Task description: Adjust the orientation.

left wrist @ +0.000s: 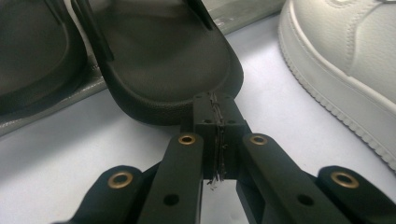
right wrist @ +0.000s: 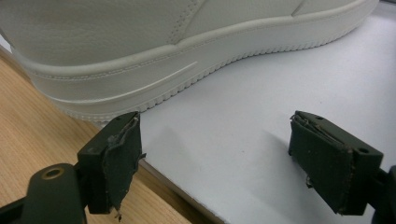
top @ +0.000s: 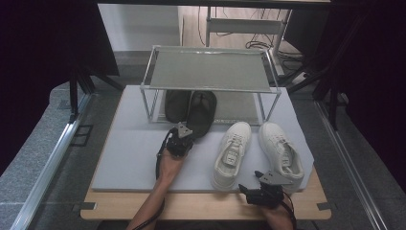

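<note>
High view: left tool [top: 184,132] touches slipper [top: 201,113] heel.

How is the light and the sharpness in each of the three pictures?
High view: dim, with dark corners, and soft detail on the white sneakers. Left gripper view: the black slipper is sharp, the near jaws slightly soft. Right gripper view: bright, even light on the sneaker; the jaws cast soft shadows on the white mat.

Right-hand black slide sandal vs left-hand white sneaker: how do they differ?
The black rubber slide sandal is dark and open-backed; the white leather lace-up sneaker is pale, closed and laced. The sandal lies partly under the wire shelf rack, its heel poking out; the sneaker lies wholly out on the white mat. Both rest sole-down, toes pointing away.
</note>
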The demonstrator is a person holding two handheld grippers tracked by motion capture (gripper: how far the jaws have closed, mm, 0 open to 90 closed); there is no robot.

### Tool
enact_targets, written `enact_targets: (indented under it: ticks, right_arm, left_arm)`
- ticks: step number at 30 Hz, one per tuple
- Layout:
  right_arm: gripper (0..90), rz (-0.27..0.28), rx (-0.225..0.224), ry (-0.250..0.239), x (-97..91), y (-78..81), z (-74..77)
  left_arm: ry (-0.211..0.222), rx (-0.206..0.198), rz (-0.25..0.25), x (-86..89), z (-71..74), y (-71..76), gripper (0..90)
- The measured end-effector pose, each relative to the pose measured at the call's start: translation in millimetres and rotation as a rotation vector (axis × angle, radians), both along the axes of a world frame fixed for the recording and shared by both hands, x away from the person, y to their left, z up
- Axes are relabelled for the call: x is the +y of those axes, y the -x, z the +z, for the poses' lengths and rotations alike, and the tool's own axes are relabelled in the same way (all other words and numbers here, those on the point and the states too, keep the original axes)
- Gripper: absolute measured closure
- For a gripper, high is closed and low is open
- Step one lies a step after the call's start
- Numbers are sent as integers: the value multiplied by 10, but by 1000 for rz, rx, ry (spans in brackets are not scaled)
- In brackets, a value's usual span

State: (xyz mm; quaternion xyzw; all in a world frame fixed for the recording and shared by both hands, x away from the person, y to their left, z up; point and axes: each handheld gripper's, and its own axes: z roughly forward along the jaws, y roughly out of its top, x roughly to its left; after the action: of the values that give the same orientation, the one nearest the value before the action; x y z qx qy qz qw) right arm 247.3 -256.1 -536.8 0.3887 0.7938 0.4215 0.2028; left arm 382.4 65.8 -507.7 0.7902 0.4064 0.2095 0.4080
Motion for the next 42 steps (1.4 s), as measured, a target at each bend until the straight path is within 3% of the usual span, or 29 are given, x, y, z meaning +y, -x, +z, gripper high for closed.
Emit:
enact_targets:
  ticks: [10,42]
  right_arm:
    - [175,0,0,0,0,0,0]
    - [175,4,-2,-3,-3,-1,-2]
  left_arm:
    - [12,9,11,-25,-4,-137,898]
    - [-6,26,58,-142,-29,-578,899]
